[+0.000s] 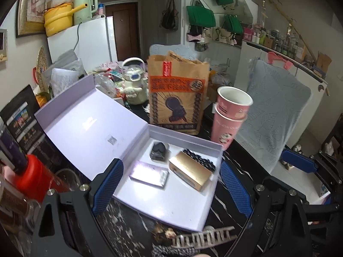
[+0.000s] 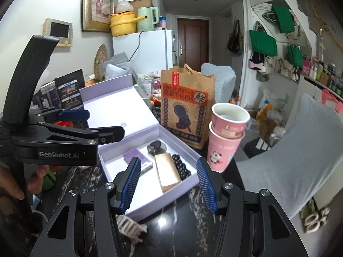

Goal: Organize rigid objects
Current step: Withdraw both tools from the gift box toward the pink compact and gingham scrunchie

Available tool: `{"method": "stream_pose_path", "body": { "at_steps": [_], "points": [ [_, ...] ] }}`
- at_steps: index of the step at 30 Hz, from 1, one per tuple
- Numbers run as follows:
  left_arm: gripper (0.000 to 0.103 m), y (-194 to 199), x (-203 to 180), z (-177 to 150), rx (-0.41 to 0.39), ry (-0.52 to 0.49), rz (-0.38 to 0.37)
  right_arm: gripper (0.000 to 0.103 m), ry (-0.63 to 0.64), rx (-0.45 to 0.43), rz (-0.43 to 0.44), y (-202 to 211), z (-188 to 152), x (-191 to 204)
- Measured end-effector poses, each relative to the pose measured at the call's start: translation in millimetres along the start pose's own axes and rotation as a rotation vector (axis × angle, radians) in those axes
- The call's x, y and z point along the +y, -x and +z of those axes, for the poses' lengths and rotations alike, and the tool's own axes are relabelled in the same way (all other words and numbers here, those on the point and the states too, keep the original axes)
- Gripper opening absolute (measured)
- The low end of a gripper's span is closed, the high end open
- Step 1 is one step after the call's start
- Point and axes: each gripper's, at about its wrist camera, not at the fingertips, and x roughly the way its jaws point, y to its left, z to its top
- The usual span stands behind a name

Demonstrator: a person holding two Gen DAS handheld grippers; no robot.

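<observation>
An open lilac box (image 1: 182,212) (image 2: 148,203) lies on the black marble table, lid (image 1: 94,124) tilted back. Inside are a gold case (image 1: 189,170) (image 2: 167,172), a purple case (image 1: 150,174) (image 2: 138,159), a dark heart-shaped item (image 1: 158,148) (image 2: 156,145) and a black bead bracelet (image 1: 199,159) (image 2: 181,167). A beige ladder-shaped hair clip (image 1: 203,238) (image 2: 131,227) lies on the table just before the box. My left gripper (image 1: 171,188) (image 2: 90,122) is open and empty over the box's near edge. My right gripper (image 2: 169,184) is open and empty over the near corner.
Two stacked pink paper cups (image 1: 230,117) (image 2: 225,135) stand right of the box, a brown paper bag (image 1: 178,94) (image 2: 186,105) behind it. A red-lidded jar (image 1: 34,175) and glass (image 1: 66,177) stand at left. A covered chair (image 1: 276,107) (image 2: 300,150) is at right.
</observation>
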Motion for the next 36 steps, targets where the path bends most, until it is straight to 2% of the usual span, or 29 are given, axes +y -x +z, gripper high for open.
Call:
{"method": "stream_pose_path", "body": {
  "at_steps": [11,17,25,36],
  "points": [
    [0.093,28,-12,-52,-0.018,0.025,-0.061,0.054,0.002,0.004,0.027,30,-40,14],
    [0.093,39,-15,-75,0.003,0.033,-0.045,0.054,0.016,0.009,0.054,41,-62,22],
    [0.093,55,-6,-106,-0.019,0.067,-0.042,0.054,0.011,0.018,0.104,52,-92,33],
    [0.093,53,2,-143,0.005,0.083,-0.026,0.054,0.005,0.047,0.168,43,-119,38]
  ]
}}
